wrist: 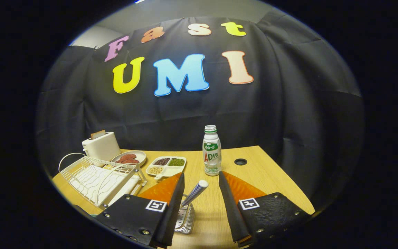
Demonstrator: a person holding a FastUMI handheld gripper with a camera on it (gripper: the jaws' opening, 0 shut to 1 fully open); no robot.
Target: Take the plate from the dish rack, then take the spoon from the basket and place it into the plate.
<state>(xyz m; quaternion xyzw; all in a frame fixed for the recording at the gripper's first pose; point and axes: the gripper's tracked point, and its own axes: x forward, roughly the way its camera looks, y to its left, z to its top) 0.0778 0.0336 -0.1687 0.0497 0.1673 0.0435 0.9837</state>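
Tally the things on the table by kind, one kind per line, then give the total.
Appliances: 1, the toaster
Dishes holding food: 2, round plate, divided tray
Bottles: 1
Racks and baskets: 2, dish rack, basket
Utensils: 1, spoon between the open hand-held gripper fingers
Total: 7
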